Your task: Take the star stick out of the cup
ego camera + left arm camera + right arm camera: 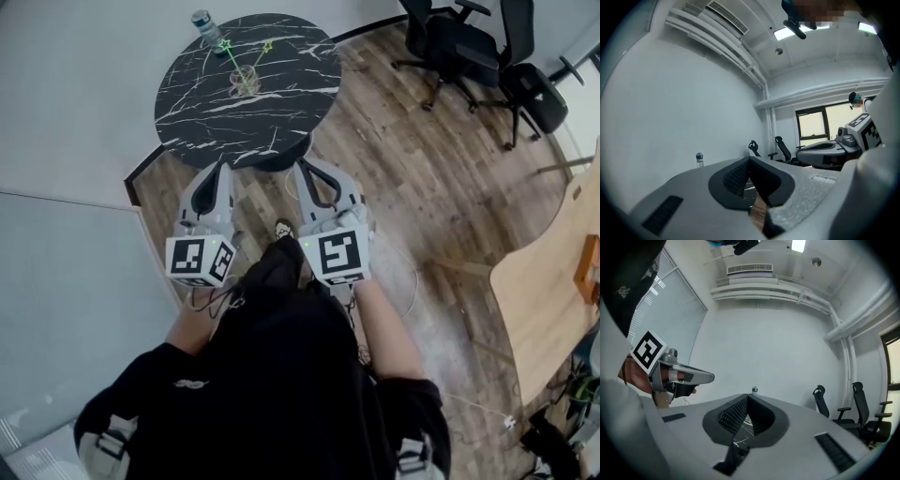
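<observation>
A clear cup (244, 82) stands on the round black marble table (197, 122) at the top of the head view. Two thin green star sticks (236, 64) lean out of it, their stars apart above the rim. My left gripper (223, 169) and right gripper (302, 169) hang side by side over the wooden floor, short of the table's near edge and well apart from the cup. Both are shut with nothing between the jaws. In the left gripper view the gripper (750, 159) points at a white wall; the right gripper (747, 397) does the same. The cup is hidden in both gripper views.
A water bottle (206, 28) stands at the table's far left edge, also visible as the bottle (699, 159). Black office chairs (469, 47) stand at the back right. A light wooden table (553, 281) juts in from the right. A cable (469, 403) lies on the floor.
</observation>
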A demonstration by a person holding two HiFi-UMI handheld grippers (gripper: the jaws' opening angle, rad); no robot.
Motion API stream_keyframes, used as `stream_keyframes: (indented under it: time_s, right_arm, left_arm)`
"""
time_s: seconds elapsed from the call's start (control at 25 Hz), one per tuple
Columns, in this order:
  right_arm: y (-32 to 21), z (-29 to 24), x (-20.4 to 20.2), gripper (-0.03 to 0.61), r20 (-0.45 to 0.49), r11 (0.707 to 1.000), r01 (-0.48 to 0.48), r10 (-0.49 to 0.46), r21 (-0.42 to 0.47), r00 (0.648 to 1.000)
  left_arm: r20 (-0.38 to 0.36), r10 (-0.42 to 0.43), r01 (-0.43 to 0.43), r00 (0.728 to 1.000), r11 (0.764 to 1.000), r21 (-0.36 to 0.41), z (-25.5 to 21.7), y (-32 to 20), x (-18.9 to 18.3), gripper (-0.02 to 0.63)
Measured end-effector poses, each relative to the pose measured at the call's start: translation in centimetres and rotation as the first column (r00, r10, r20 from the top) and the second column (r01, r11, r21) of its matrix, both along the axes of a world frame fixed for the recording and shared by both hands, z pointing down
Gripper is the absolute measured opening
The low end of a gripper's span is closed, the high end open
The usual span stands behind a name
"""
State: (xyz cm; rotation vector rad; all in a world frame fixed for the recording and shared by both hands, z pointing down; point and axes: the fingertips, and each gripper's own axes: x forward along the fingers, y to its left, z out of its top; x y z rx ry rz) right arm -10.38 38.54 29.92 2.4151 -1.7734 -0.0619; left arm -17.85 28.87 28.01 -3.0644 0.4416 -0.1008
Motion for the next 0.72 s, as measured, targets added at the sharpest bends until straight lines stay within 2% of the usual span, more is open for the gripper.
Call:
stream_keyframes:
  time_s: [0.2,0.4,0.72]
  right_arm:
    - [-0.4,1.1,1.1,-0.003,-0.004,0.999,-0.004,0.003,-0.037,1.0]
    - [-1.9,3.1,2.6,-0.003,-0.014,0.992,0.014,-0.016,-0.122,1.0]
    - [-8.0,4.3,6.2,-0.003,-0.017,0.975,0.059,-0.064,-0.214,0.998]
  left_arm:
    - [0.021,0.024,-0.024,0.999,0.999,-0.029,1.7,-1.1,1.6,-0.002]
    - [0.025,0.058,-0.056,0.998,0.997,-0.059,2.9,-3.2,4.1,-0.002]
    - [0.05,0.096,-0.09,0.994,0.99,-0.107,4.5,-9.7,8.7,-0.002]
